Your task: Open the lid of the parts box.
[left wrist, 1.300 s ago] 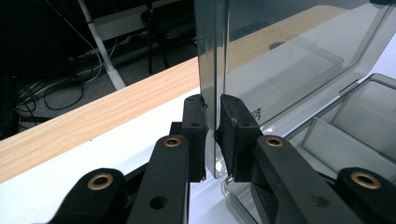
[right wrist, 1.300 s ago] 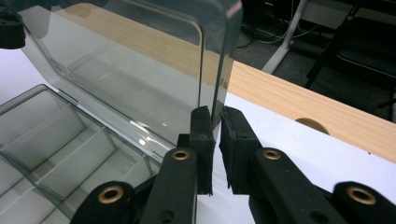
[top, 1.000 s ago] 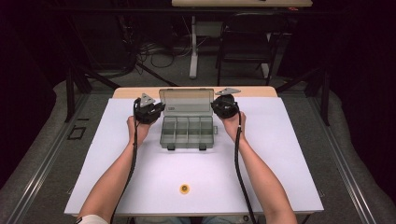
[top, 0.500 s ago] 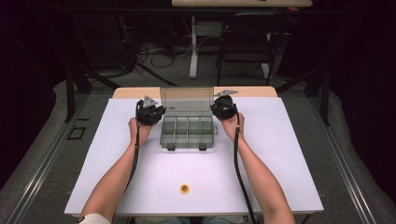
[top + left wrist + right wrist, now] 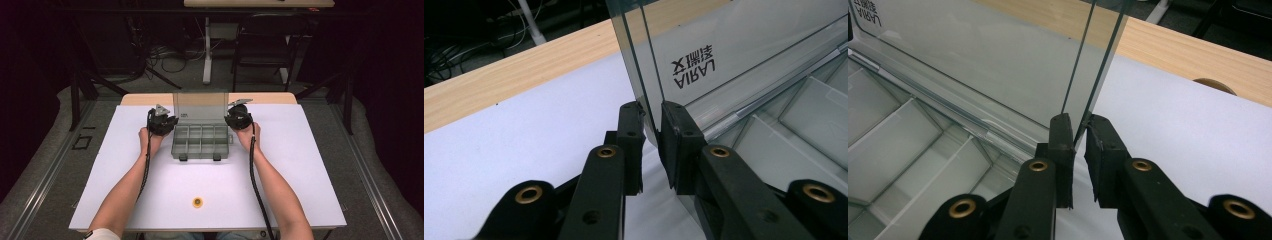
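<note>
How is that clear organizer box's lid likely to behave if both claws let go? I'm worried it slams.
The lid stands nearly upright, so it may stay or tip either way. It looks thin and stiff. The box seems empty, probably light, and may slide on the table.

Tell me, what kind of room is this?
Probably a lab or recording workroom: a white-covered table in a dark space, tangled cables on the floor behind, and a clear compartment box set out for handling.
</note>
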Action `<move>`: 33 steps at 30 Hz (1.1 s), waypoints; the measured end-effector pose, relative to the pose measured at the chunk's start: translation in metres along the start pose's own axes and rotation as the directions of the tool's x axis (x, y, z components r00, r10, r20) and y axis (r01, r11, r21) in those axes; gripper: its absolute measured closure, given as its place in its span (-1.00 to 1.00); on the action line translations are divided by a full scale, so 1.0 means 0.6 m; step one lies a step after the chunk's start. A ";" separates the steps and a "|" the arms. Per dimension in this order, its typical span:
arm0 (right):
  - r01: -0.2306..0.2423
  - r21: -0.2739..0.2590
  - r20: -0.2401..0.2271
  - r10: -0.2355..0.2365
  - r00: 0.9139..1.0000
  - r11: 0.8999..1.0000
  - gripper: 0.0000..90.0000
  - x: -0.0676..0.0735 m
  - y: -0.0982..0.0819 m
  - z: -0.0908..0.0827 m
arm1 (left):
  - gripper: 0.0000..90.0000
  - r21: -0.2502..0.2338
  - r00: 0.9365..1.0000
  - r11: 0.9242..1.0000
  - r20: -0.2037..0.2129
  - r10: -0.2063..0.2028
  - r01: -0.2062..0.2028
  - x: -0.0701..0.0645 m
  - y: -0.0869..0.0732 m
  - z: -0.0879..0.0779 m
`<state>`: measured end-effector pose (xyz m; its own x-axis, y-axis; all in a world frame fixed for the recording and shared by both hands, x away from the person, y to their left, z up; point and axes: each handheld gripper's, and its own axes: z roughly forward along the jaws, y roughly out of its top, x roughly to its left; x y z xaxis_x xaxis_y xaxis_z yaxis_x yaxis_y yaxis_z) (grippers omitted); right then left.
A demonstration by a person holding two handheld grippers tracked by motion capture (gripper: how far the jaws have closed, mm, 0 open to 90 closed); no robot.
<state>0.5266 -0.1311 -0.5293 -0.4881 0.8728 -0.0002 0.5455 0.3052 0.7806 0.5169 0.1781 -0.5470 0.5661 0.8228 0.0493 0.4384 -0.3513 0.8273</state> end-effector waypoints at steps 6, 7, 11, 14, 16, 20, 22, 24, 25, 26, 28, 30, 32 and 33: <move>0.001 0.000 0.001 -0.001 1.000 1.000 0.81 0.000 0.000 0.001 | 0.75 0.001 1.000 1.000 -0.012 0.009 -0.009 -0.002 0.001 0.001; 0.001 0.002 0.002 -0.001 1.000 1.000 0.81 0.000 0.000 0.001 | 0.74 0.001 1.000 1.000 -0.016 0.012 -0.012 -0.003 0.001 0.001; -0.002 0.004 0.006 0.002 1.000 1.000 0.80 0.001 -0.001 0.003 | 0.70 0.002 1.000 1.000 -0.025 0.015 -0.015 -0.003 0.001 0.001; -0.009 0.018 0.006 0.009 1.000 1.000 0.70 0.001 -0.004 0.005 | 0.56 -0.002 0.999 1.000 -0.047 0.016 -0.016 -0.002 0.002 -0.001; -0.018 0.016 0.011 0.018 1.000 1.000 0.58 -0.001 -0.005 0.005 | 0.29 -0.007 0.998 1.000 -0.055 0.014 -0.014 0.000 0.002 -0.004; -0.040 0.005 -0.003 0.040 0.999 0.999 -0.19 -0.008 -0.004 -0.005 | -0.25 -0.006 0.998 1.000 -0.056 -0.002 0.001 0.003 0.004 -0.011; -0.041 0.008 -0.010 0.041 0.999 0.999 -0.27 -0.009 -0.004 -0.008 | -0.30 -0.006 0.999 1.000 -0.046 -0.009 0.009 0.005 0.006 -0.016; -0.037 0.004 -0.029 0.037 0.999 0.999 -0.43 -0.011 -0.004 -0.017 | -0.40 -0.004 1.000 1.000 -0.028 -0.013 0.013 0.006 0.008 -0.020; -0.032 -0.004 -0.031 0.032 0.999 0.999 -0.48 -0.011 -0.005 -0.020 | -0.47 0.007 1.000 1.000 -0.017 -0.014 0.014 0.004 0.009 -0.024; -0.028 -0.011 -0.038 0.028 0.999 1.000 -0.55 -0.010 -0.007 -0.027 | -0.51 0.014 1.000 1.000 -0.012 -0.010 0.010 0.003 0.010 -0.026; -0.013 -0.014 -0.047 0.013 0.999 1.000 -0.63 -0.009 -0.010 -0.036 | -0.59 0.015 1.000 1.000 0.004 0.013 -0.013 -0.003 0.012 -0.033; -0.006 -0.013 -0.060 0.005 0.998 1.000 -0.67 -0.008 -0.014 -0.044 | -0.63 0.022 0.999 0.999 0.009 0.040 -0.040 -0.010 0.013 -0.040; 0.009 -0.022 -0.071 -0.011 0.997 1.000 -0.71 -0.007 -0.018 -0.052 | -0.66 0.021 0.999 0.999 0.032 0.043 -0.044 -0.014 0.013 -0.048; 0.015 -0.031 -0.076 -0.017 0.997 0.999 -0.73 -0.006 -0.021 -0.058 | -0.67 0.021 0.998 0.999 0.037 0.044 -0.045 -0.017 0.013 -0.051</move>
<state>0.4977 -0.1515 -0.5174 -0.5475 0.8361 0.0339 0.5170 0.3061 0.7994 0.4934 0.1807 -0.5237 0.6107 0.7892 0.0650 0.4268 -0.3972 0.8124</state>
